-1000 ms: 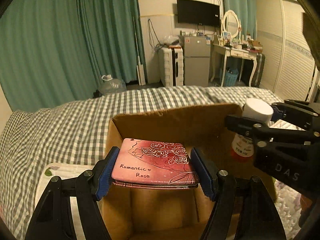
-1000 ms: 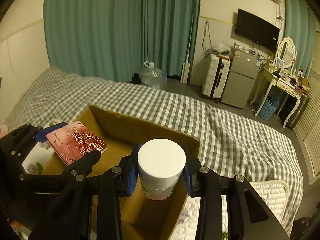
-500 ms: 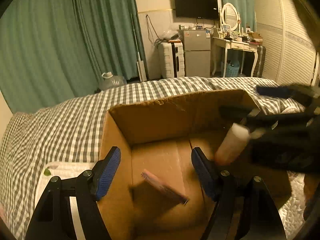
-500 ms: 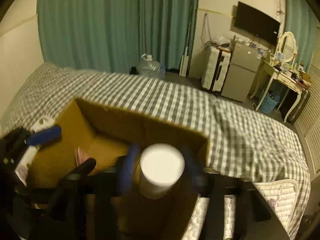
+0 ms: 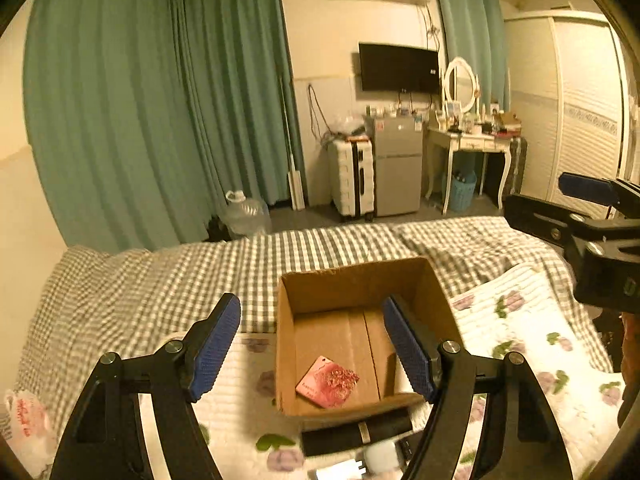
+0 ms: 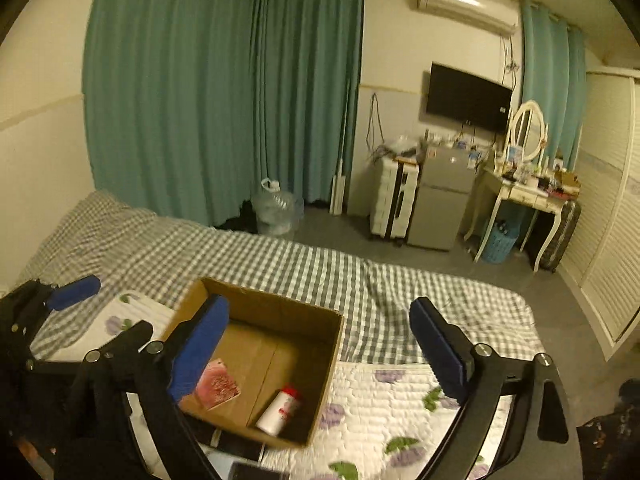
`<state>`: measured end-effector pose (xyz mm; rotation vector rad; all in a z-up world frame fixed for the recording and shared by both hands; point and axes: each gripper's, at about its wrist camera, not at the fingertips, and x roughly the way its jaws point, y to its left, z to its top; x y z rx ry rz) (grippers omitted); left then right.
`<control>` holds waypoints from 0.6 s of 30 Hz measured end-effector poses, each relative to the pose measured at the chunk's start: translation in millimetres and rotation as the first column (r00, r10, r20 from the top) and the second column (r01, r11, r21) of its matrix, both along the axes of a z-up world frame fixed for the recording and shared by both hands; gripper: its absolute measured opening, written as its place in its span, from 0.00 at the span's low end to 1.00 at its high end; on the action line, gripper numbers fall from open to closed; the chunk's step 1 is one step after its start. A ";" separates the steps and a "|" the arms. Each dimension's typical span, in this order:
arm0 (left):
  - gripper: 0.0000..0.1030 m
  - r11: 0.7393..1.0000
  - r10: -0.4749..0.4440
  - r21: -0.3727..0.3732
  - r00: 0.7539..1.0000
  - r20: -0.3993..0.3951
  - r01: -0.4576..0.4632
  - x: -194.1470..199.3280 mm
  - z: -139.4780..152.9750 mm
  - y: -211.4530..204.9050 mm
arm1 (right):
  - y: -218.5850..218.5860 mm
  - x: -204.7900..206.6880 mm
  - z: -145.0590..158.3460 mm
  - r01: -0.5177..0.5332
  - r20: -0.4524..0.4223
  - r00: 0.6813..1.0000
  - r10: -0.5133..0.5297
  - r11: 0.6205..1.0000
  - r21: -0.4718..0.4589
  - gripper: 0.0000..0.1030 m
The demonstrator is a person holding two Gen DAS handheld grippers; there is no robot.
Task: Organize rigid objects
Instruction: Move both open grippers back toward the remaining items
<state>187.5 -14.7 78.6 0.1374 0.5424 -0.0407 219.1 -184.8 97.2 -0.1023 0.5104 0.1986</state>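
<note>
An open cardboard box (image 5: 352, 280) (image 6: 276, 308) stands on the bed. Inside it lies a pink rose-patterned case (image 5: 328, 382) (image 6: 218, 385), and in the right wrist view a white bottle with a red label (image 6: 280, 408) lies on its side beside it. My left gripper (image 5: 316, 344) is open and empty, raised above the box. My right gripper (image 6: 320, 352) is open and empty, also raised above the box; it shows at the right edge of the left wrist view (image 5: 588, 216).
A black tube (image 5: 356, 434) and small items lie on the floral quilt (image 5: 520, 320) just in front of the box. The checked blanket (image 6: 280, 264) covers the far bed. A suitcase, fridge and dressing table stand by the far wall.
Both grippers opened and let go: the pink case and the white bottle dropped into the box. Both grippers have since lifted up and back from the box.
</note>
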 end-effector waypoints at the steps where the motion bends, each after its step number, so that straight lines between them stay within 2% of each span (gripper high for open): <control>1: 0.75 1.000 -0.003 0.003 1.000 0.008 0.003 -10.8 5.2 1.0 | 0.0 -11.0 7.0 -0.002 0.010 1.000 0.002 1.000 -0.004 0.94; 3: 0.75 1.000 -0.008 0.009 1.000 0.014 0.008 -29.1 12.0 4.5 | 1.8 -40.7 19.8 -0.007 0.038 0.999 0.008 1.000 -0.009 1.00; 6: 0.75 1.000 -0.013 0.022 1.000 0.012 0.013 -59.9 8.8 5.6 | 1.9 -74.2 25.1 -0.022 0.049 0.999 0.023 1.000 -0.018 1.00; 9: 0.75 1.000 -0.014 0.012 1.000 -0.003 0.014 -82.5 -3.7 8.9 | 3.4 -106.4 16.5 -0.031 0.045 0.998 0.032 0.999 -0.021 1.00; 14: 0.75 1.000 0.007 -0.007 0.998 -0.055 -0.007 -105.7 -43.3 17.1 | 6.2 -147.0 -26.1 -0.038 -0.009 0.999 0.038 0.999 -0.010 1.00; 18: 0.75 0.999 0.037 -0.020 0.994 -0.106 -0.040 -108.4 -78.7 24.5 | 5.7 -157.4 -69.4 -0.022 -0.057 0.998 0.021 1.000 -0.009 1.00</control>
